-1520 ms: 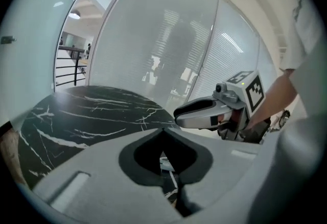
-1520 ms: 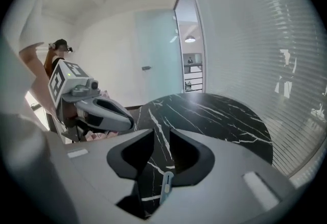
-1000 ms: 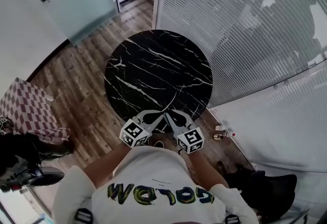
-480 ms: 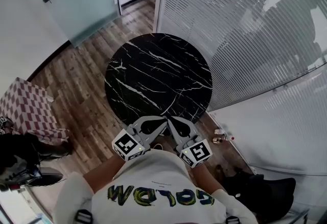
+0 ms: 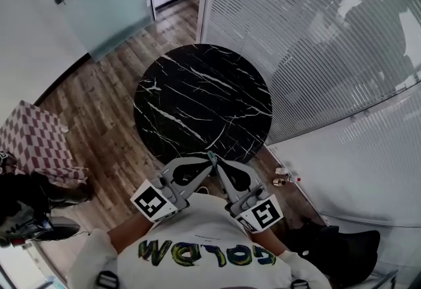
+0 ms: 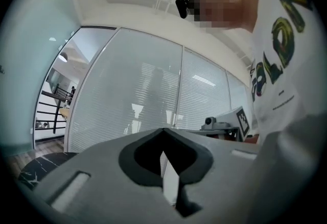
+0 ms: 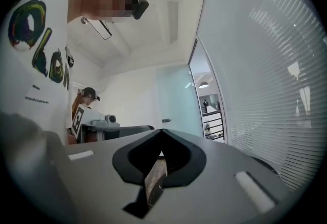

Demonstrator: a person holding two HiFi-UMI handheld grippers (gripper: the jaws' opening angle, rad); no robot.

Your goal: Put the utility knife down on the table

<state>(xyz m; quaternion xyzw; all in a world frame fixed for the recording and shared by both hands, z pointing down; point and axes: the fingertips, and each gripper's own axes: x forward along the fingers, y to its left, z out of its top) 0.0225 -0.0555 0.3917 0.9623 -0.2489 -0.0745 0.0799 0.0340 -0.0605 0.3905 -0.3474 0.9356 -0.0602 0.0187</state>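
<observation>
No utility knife shows in any view. The round black marble table stands in front of me on the wooden floor. My left gripper and right gripper are held close to my chest at the table's near edge, their tips almost touching each other. The left gripper is shut, with its tips together and nothing between them. The right gripper is shut too; its jaws have just been closing and hold nothing. Both point roughly level, towards the room's walls.
A checkered stool stands at the left. A curved glass wall with blinds runs close behind the table's right side. Small items lie on the floor by the wall's foot. Dark bags sit at the lower right.
Both grippers have risen towards my head and drawn back to my chest, with their marker cubes now wider apart. The right jaws have closed.
</observation>
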